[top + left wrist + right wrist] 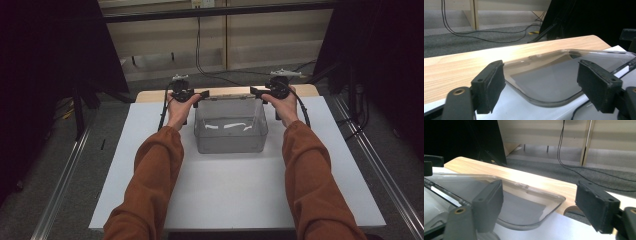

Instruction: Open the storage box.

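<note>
Tools, left (201,95) and right (256,92), gape open at the clear bin's (231,142) far corners, touching nothing.

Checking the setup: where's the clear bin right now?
High view: the clear bin sits on the white table, toward its far edge, between the left gripper and right gripper.
</note>
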`<state>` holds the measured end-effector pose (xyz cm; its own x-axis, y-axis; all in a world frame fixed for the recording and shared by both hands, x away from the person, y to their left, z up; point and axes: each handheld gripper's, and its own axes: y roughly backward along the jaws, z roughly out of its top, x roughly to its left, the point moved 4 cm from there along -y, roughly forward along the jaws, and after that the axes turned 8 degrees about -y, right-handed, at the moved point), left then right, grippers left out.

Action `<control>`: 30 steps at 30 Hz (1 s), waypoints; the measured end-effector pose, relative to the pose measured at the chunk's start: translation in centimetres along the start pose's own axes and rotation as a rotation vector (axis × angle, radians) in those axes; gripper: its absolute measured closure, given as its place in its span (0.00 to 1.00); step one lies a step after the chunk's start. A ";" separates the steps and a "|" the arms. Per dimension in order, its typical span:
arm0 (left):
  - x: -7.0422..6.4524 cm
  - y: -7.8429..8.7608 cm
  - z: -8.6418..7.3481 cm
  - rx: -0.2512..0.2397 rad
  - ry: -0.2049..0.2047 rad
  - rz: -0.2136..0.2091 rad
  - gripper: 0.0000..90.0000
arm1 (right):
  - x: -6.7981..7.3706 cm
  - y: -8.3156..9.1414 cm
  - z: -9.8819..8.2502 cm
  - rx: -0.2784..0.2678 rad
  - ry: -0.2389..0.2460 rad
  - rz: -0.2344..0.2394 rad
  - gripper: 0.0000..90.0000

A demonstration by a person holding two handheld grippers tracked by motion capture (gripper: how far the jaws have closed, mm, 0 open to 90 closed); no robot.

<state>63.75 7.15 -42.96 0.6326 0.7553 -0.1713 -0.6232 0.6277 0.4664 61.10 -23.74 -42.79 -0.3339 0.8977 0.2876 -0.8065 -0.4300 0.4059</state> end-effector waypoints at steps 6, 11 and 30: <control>0.1 1.2 0.0 -0.026 -0.021 0.011 0.18 | 0.6 0.8 0.4 -0.027 0.024 -0.009 0.18; -0.6 2.3 0.4 -0.060 -0.047 0.024 0.13 | 0.9 1.8 0.5 -0.057 0.025 -0.018 0.13; -3.5 7.3 0.7 -0.180 -0.170 0.022 0.04 | 3.4 6.5 0.6 -0.165 0.075 -0.003 0.01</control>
<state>57.31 8.95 -38.32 0.6771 0.7359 -0.0072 -0.6998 0.6468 0.3032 55.02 -23.49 -38.64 -0.3623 0.9061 0.2186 -0.8744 -0.4116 0.2569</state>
